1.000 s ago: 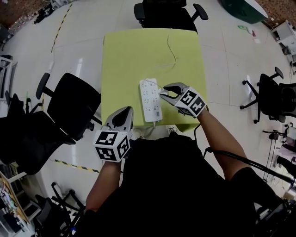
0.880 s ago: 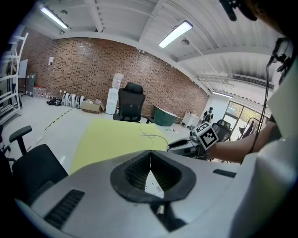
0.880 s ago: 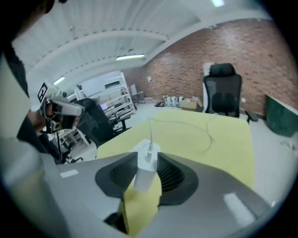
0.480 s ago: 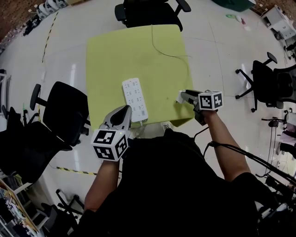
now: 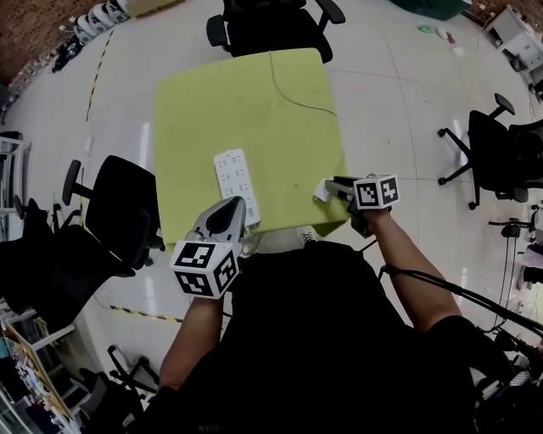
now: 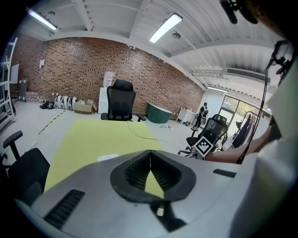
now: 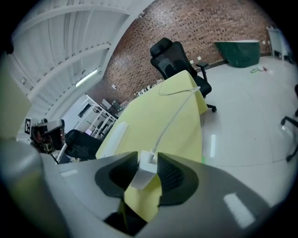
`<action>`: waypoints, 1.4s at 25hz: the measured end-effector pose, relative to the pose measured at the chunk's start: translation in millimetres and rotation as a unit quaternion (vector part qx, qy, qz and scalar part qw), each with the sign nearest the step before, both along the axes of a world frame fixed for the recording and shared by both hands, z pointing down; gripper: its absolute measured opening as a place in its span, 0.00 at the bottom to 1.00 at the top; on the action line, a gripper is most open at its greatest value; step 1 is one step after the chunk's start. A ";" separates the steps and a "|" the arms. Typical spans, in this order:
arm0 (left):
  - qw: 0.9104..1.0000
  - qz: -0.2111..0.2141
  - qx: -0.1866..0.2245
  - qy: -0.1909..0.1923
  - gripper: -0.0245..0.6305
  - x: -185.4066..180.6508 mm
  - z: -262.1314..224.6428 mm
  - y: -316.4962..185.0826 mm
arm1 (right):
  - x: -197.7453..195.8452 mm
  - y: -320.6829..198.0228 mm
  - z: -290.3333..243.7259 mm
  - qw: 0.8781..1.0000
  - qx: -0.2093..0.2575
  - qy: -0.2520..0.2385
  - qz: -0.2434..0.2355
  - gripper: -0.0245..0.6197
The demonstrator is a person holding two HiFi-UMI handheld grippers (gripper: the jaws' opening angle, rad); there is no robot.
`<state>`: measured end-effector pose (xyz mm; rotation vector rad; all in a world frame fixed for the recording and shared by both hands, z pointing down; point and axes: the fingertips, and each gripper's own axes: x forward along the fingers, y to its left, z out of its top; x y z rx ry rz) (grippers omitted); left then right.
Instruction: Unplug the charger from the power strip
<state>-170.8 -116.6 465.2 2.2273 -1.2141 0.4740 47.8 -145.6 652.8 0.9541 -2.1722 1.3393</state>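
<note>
A white power strip [image 5: 234,183] lies on the yellow-green table [image 5: 254,102], near its front edge. My right gripper [image 5: 329,186] is at the table's near right corner, shut on a white charger [image 5: 320,193]. The charger [image 7: 142,175] is free of the strip and sits between the pads, and its thin white cable [image 7: 173,118] runs off across the table [image 7: 153,116] to the far edge. The same cable [image 5: 293,95] shows in the head view. My left gripper [image 5: 224,219] hangs just off the strip's near end, shut with nothing in it. In the left gripper view its jaw tips [image 6: 150,155] meet.
A black office chair [image 5: 271,25] stands at the table's far side. Another [image 5: 119,208] stands close on the left, and a third [image 5: 492,153] is out on the floor to the right. The person's dark torso fills the bottom of the head view.
My right gripper has come away from the power strip with the charger, moving right and down to the table's near right corner and rolling over. The left gripper has drawn nearer the strip's near end.
</note>
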 end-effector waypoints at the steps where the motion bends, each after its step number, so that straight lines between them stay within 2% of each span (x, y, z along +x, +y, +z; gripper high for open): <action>1: 1.000 -0.003 0.001 -0.001 0.05 3.7 -1.2 0.3 | 3.8 0.7 4.3 1.000 0.003 0.022 -0.013 0.23; 4: 1.000 -0.009 0.004 -0.006 0.05 17.6 -3.5 2.5 | 12.1 3.1 14.5 0.997 0.010 0.063 -0.053 0.27; 7: 1.000 -0.018 0.002 -0.011 0.05 31.0 -1.2 8.8 | 12.3 5.3 15.5 0.996 0.015 0.058 -0.073 0.27; 16: 0.998 -0.067 -0.005 -0.012 0.05 47.0 4.6 24.5 | 9.2 0.3 17.5 0.989 0.034 0.086 -0.119 0.29; 20: 0.997 -0.069 -0.003 -0.017 0.05 46.5 -2.8 31.2 | 10.2 1.1 16.3 0.989 0.029 0.088 -0.119 0.30; 24: 0.997 -0.073 0.013 -0.015 0.05 40.7 -14.2 31.4 | 17.4 2.1 7.0 0.991 0.025 0.074 -0.108 0.40; 27: 0.997 -0.074 0.017 -0.004 0.05 41.6 -14.8 38.9 | 34.5 1.7 -14.0 0.994 0.036 0.067 -0.081 0.41; 29: 0.997 -0.070 0.009 0.005 0.05 42.0 -9.5 50.1 | 40.4 7.0 -40.6 0.995 0.055 0.049 -0.062 0.41; 31: 0.997 -0.068 -0.001 0.019 0.05 43.7 -3.3 62.5 | 36.9 17.1 -80.0 0.995 0.085 -0.001 -0.047 0.37; 33: 0.997 -0.066 -0.006 0.034 0.05 49.0 3.1 72.1 | 30.4 30.5 -121.8 0.990 0.118 -0.058 -0.041 0.27; 35: 0.997 -0.065 -0.005 0.043 0.05 54.9 9.9 76.1 | 23.3 45.0 -154.8 0.983 0.151 -0.093 -0.044 0.16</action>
